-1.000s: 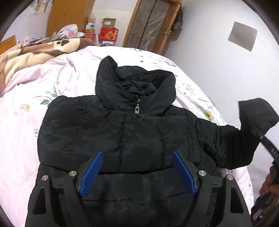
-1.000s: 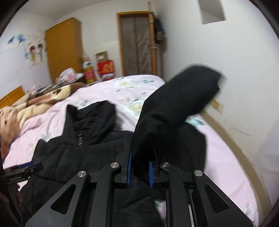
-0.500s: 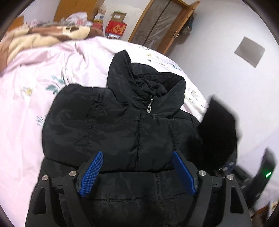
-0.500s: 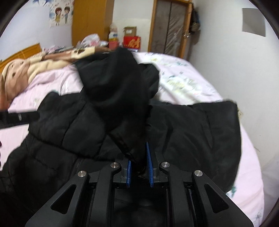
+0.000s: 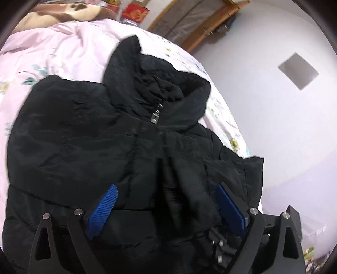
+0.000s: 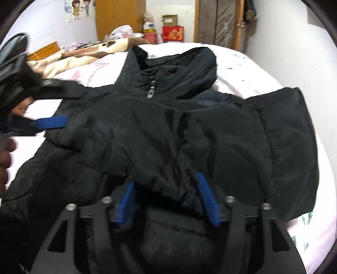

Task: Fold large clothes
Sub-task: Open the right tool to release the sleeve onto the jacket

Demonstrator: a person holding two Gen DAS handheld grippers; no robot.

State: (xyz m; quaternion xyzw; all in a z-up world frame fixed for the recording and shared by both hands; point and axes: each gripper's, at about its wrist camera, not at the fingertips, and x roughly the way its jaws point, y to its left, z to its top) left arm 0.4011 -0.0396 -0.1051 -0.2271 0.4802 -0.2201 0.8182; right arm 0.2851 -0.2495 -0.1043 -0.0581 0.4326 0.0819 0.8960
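Your black padded jacket (image 5: 88, 143) lies front-up on the pink flowered bedsheet (image 5: 69, 48), collar (image 5: 160, 88) toward the far side of the bed, zip pull (image 5: 154, 117) closed at the throat. Your right gripper (image 6: 168, 202) sits low over the jacket's near half; its jaws have just been opening and now stand well apart, the blue pads (image 6: 207, 198) on either side of the sleeve (image 6: 160, 151), which is folded in across the chest. The sleeve's cuff end drapes into the gap between the pads, but neither pad presses on it, so the cloth is loose there, not gripped. The far side panel of the jacket (image 6: 290, 139) spreads flat toward the bed's right edge. Your left gripper (image 5: 166, 208) hovers over the lower front of the jacket; its jaws have just been opening too and are at their widest, blue pads (image 5: 103, 207) far apart, with the folded sleeve (image 5: 189, 189) lying below and between them and nothing clamped. In the right wrist view the left gripper (image 6: 45, 107) shows at the left edge, blurred, with your hand (image 6: 5, 160) behind it. A brown and cream blanket (image 6: 84, 52) is bunched at the head of the bed, well apart from the jacket. Boxes (image 6: 171, 34) and a wardrobe (image 6: 120, 19) stand against the far wall.
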